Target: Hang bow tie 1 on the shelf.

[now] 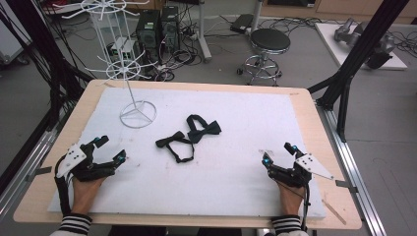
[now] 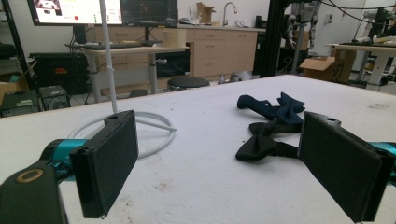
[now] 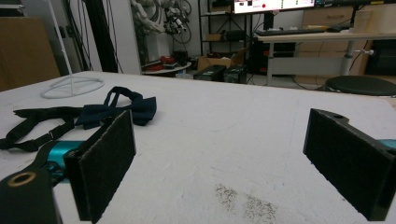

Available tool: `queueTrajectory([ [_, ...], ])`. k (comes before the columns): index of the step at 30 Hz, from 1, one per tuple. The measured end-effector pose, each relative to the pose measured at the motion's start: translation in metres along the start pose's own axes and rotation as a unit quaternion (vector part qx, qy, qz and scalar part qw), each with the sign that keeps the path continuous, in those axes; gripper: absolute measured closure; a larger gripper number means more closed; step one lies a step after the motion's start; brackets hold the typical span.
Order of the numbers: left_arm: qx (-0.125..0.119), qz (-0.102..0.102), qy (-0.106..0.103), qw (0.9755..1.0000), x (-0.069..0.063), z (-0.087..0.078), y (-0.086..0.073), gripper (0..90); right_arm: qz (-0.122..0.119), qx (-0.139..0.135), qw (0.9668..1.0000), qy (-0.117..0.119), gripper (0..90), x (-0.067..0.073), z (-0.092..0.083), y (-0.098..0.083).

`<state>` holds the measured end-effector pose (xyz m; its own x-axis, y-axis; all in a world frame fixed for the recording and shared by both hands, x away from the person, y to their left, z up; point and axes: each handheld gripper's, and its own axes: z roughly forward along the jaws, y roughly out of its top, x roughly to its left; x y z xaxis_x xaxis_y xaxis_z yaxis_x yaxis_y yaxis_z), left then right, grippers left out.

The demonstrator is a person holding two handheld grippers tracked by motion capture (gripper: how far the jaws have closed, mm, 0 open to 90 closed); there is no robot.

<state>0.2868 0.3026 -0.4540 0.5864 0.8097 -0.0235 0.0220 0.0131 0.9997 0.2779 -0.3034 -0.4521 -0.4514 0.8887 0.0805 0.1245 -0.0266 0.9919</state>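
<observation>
Black bow ties (image 1: pixel 189 135), two of them, lie mid-tabletop near the white wire stand (image 1: pixel 129 73). Left claw (image 1: pixel 109 148) and right claw (image 1: pixel 279 152) rest wide open and empty at the near corners, apparently awaiting a start.

Left gripper (image 2: pixel 219 163) gapes before bow ties (image 2: pixel 268 126).

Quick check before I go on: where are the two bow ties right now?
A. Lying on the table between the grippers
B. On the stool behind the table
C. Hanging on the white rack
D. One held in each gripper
A: both bow ties lie flat on the white table, beside the rack, while the left gripper and right gripper rest open and empty at either side.
</observation>
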Motion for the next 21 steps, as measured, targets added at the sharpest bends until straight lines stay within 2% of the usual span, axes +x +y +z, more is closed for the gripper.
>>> queueTrajectory([
  [6, -0.002, 0.002, 0.004, 1.0, -0.0011, 0.0002, -0.0001, 12.8, 0.001, -0.002, 1.0, 0.003, 8.6, -0.0005, 0.0, 0.0],
  [11, -0.002, 0.006, 0.004, 1.0, -0.0013, -0.0004, -0.0002, 12.8, 0.01, -0.001, 0.9999, -0.011, 8.6, -0.0003, 0.0001, 0.0001],
  [16, -0.004, 0.007, 0.003, 1.0, -0.0014, -0.0007, -0.0002, 12.8, -0.006, 0.011, 0.9999, -0.01, 8.6, 0.0014, 0.0022, 0.001],
  [21, -0.006, 0.003, 0.002, 1.0, -0.0011, -0.0007, -0.0004, 12.8, 0.004, 0.018, 0.9997, -0.013, 8.6, 0.001, 0.0004, 0.0017],
])
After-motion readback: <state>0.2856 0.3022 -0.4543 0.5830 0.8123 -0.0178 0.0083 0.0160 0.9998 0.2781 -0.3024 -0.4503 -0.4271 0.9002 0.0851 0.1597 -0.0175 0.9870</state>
